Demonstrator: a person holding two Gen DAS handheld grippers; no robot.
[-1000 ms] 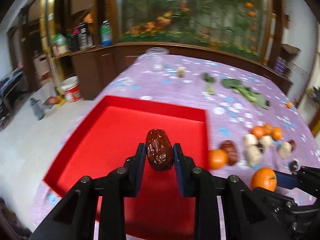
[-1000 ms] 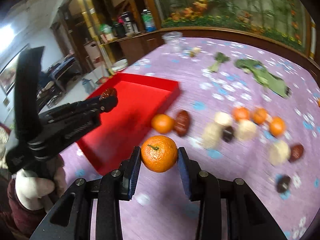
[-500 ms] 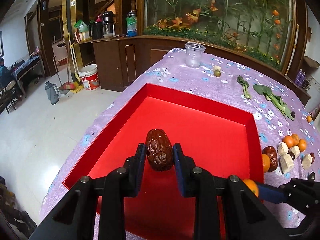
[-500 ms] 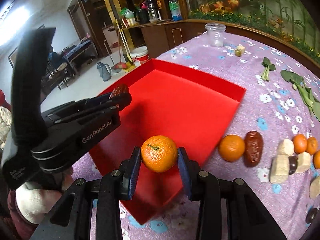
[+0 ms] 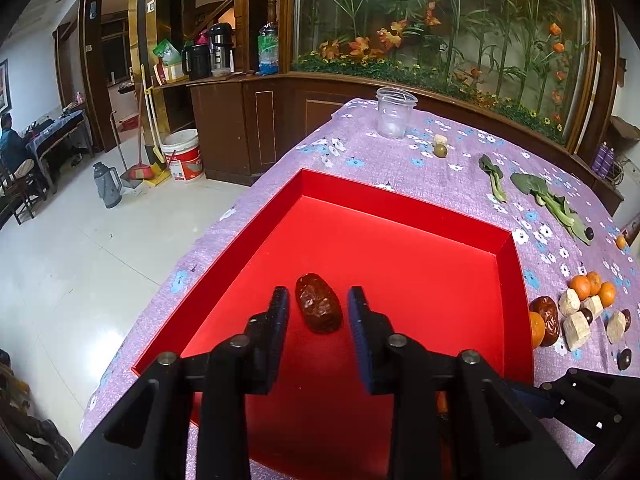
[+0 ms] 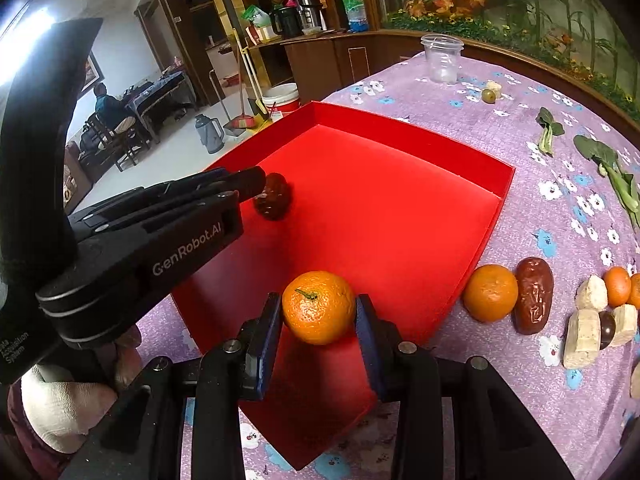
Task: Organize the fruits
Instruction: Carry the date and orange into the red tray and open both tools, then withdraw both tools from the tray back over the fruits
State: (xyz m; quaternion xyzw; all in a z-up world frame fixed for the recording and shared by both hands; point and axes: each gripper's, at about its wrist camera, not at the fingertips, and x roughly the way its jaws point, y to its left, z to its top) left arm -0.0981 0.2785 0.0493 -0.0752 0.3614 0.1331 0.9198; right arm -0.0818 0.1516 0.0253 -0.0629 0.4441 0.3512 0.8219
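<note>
A brown date lies on the floor of the red tray, between the spread fingers of my left gripper, which is open and clear of it. The date also shows in the right wrist view at the left gripper's tips. My right gripper is shut on an orange mandarin and holds it over the near part of the red tray.
Right of the tray on the purple flowered cloth lie a mandarin, a second date, pale cubes, small oranges and dark round fruits. Farther back are leafy greens, a clear plastic cup and a green fruit.
My left gripper has opened and let go of the date, which now lies in the tray. Both grippers have moved further over the tray; the right one still holds the mandarin.
</note>
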